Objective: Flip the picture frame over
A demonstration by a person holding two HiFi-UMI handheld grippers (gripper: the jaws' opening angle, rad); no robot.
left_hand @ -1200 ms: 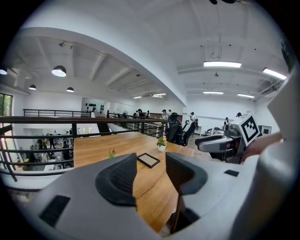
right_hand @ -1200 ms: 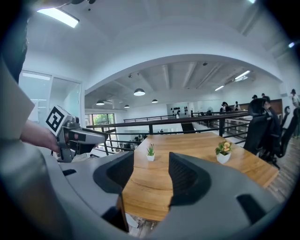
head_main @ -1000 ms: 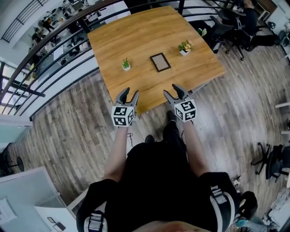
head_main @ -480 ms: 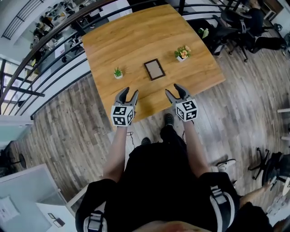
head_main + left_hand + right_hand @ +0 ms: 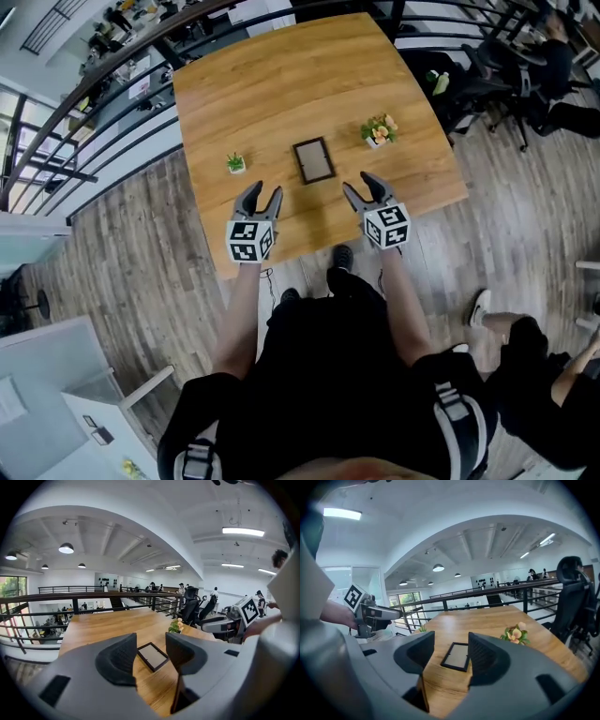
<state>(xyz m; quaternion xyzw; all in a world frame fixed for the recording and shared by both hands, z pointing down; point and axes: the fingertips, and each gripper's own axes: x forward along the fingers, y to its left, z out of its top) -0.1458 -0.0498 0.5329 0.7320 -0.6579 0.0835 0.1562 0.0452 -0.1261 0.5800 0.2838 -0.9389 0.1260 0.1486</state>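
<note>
A small dark-rimmed picture frame (image 5: 313, 159) lies flat on the wooden table (image 5: 281, 84), near its front edge. The frame (image 5: 151, 656) shows between the jaws in the left gripper view, and the frame (image 5: 457, 656) likewise in the right gripper view. My left gripper (image 5: 259, 199) hovers over the table's front edge, left of the frame, open and empty. On the frame's other side my right gripper (image 5: 366, 190) is also open and holds nothing. Both are short of the frame and apart from it.
A small green potted plant (image 5: 235, 164) stands left of the frame, and a flowering pot (image 5: 379, 130) to its right. A black railing (image 5: 112, 94) runs behind the table. Office chairs (image 5: 487, 80) and a seated person are at the upper right; another person's shoe (image 5: 478, 307) is nearby.
I have walked toward the table: it and the frame have come nearer to both grippers, which now reach over its front edge. A person's leg has appeared at the right.
</note>
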